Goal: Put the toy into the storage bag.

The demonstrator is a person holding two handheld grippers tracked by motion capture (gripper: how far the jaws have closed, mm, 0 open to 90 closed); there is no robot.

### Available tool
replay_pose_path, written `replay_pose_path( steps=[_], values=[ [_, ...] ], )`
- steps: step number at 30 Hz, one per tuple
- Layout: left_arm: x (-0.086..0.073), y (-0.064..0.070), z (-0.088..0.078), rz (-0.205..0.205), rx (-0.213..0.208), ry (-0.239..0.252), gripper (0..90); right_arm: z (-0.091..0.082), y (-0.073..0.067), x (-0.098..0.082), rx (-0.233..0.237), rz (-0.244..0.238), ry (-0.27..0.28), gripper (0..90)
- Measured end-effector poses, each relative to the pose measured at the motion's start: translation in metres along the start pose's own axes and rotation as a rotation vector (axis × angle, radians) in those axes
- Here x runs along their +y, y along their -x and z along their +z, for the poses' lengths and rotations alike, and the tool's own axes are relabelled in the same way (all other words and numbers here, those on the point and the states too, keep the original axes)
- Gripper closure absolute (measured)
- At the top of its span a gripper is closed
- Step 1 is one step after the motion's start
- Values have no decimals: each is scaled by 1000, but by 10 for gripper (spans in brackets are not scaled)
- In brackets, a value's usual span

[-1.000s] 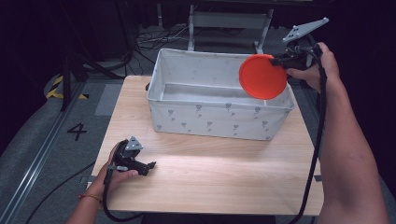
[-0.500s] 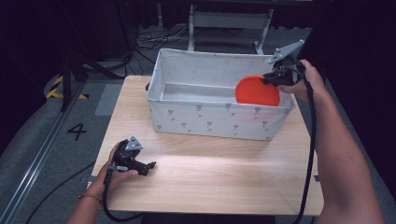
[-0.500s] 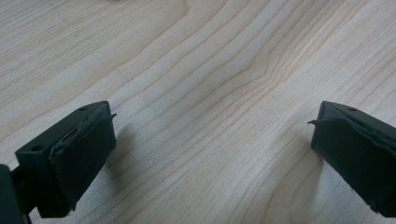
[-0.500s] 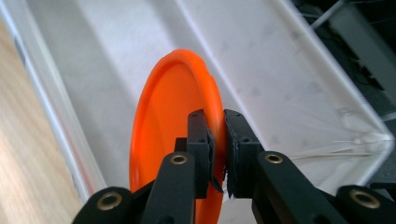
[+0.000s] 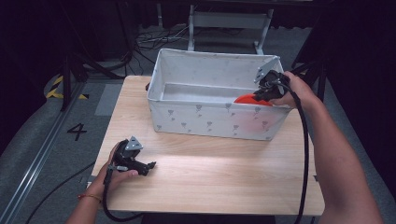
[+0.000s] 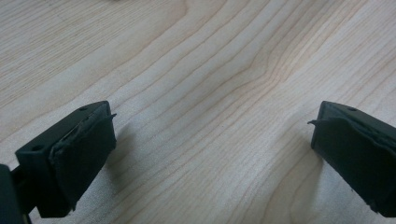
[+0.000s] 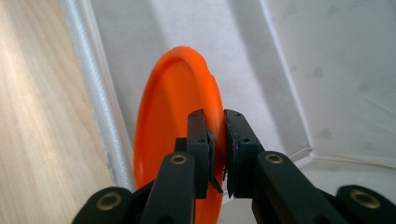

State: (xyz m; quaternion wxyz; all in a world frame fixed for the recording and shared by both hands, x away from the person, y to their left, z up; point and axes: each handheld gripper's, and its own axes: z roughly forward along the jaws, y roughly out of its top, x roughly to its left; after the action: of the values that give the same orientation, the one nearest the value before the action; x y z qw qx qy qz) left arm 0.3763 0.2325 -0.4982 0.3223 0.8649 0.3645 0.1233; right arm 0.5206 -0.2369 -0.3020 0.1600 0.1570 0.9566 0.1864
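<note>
An orange plate [image 7: 173, 116] stands on edge inside the white fabric bin [image 5: 210, 116], at its right end; in the high view the orange plate [image 5: 250, 99] mostly sits below the rim. My right gripper [image 7: 217, 140] is shut on the plate's rim, and the same right gripper [image 5: 264, 91] reaches into the bin over its right wall. My left gripper [image 5: 148, 167] rests on the wooden table [image 5: 210, 172] near the front left. Its jaws stand wide apart over bare wood, the left gripper [image 6: 210, 140] holding nothing.
The bin [image 7: 327, 70] has pale grey walls with small printed marks and takes up the table's back half. Bare wood lies in front of it. Dark floor with cables, a metal frame [image 5: 224, 21] and a painted "4" [image 5: 77, 131] surround the table.
My right gripper has carried the orange plate from above the bin's right rim down into the bin. The left gripper has stayed put.
</note>
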Motion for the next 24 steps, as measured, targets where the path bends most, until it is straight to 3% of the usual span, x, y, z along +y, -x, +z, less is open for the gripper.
replay_pose_path(
  steps=[5,6,12,21,24],
  values=[
    [0,0,0,0,1,0,2,3,2,1,23,-11,-45,822],
    [0,0,0,0,0,0,2,6,2,0,22,-18,-79,821],
    [0,0,0,0,-1,0,2,17,8,-4,47,-2,-149,819],
    [0,0,0,3,-4,0,2,31,9,-1,65,-2,-223,816],
    [0,0,0,3,-4,0,2,31,10,-2,56,15,-206,784]
  ],
)
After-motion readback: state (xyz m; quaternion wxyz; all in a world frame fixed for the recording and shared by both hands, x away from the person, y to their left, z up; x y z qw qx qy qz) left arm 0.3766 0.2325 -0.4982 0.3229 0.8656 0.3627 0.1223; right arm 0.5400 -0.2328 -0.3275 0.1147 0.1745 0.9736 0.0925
